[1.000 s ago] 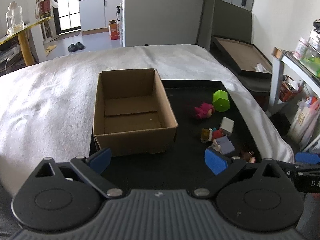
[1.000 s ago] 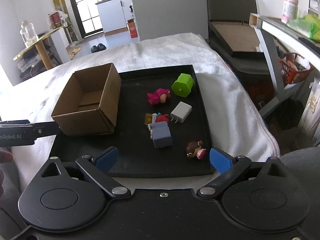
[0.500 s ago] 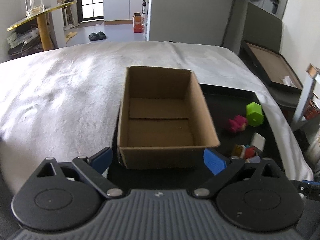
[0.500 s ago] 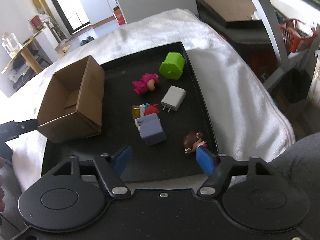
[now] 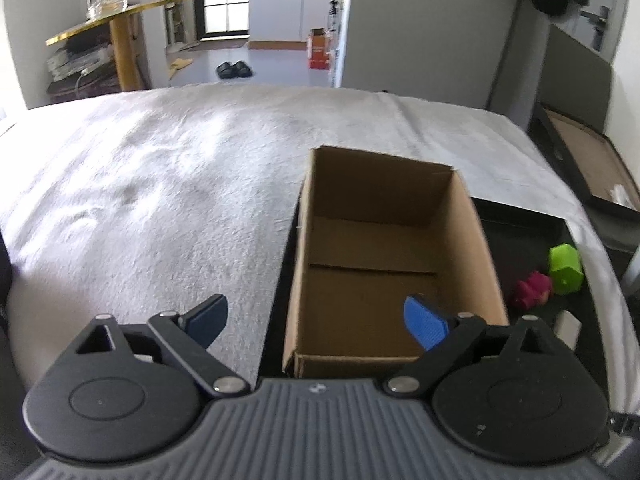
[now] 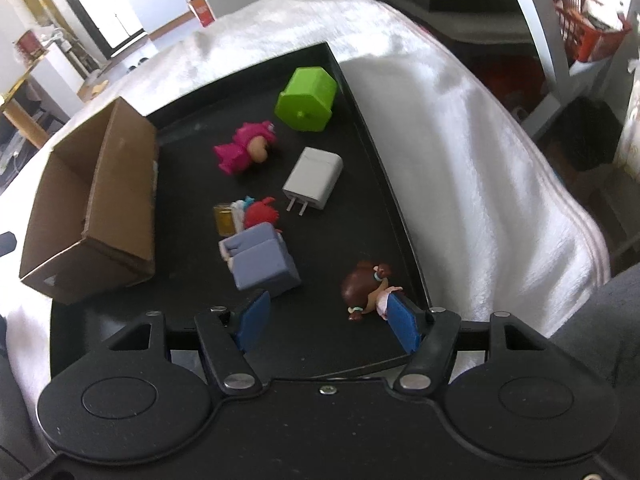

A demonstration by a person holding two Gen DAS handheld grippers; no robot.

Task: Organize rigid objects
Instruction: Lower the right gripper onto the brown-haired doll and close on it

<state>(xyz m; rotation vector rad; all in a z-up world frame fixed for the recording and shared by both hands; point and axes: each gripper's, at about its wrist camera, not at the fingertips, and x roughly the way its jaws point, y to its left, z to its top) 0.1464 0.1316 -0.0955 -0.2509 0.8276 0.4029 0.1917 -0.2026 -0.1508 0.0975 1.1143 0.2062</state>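
Note:
An empty cardboard box (image 5: 384, 256) stands at the left of a black tray (image 6: 360, 184); it also shows in the right wrist view (image 6: 92, 208). On the tray lie a green block (image 6: 308, 100), a pink figure (image 6: 244, 148), a white charger (image 6: 314, 180), a small red and yellow toy (image 6: 244, 216), a grey-blue block (image 6: 262, 262) and a brown-haired doll (image 6: 368, 284). My left gripper (image 5: 316, 320) is open over the box's near left wall. My right gripper (image 6: 328, 316) is open and empty, low over the tray's near edge, its right pad beside the doll.
The tray lies on a white towel (image 5: 160, 184) over a table. A dark framed board (image 5: 588, 168) leans at the right. A metal rack with a red basket (image 6: 592, 40) stands right of the table.
My left gripper has swung left, so the box now sits right of centre. My right gripper has dropped closer to the tray and the doll, its jaws somewhat narrower.

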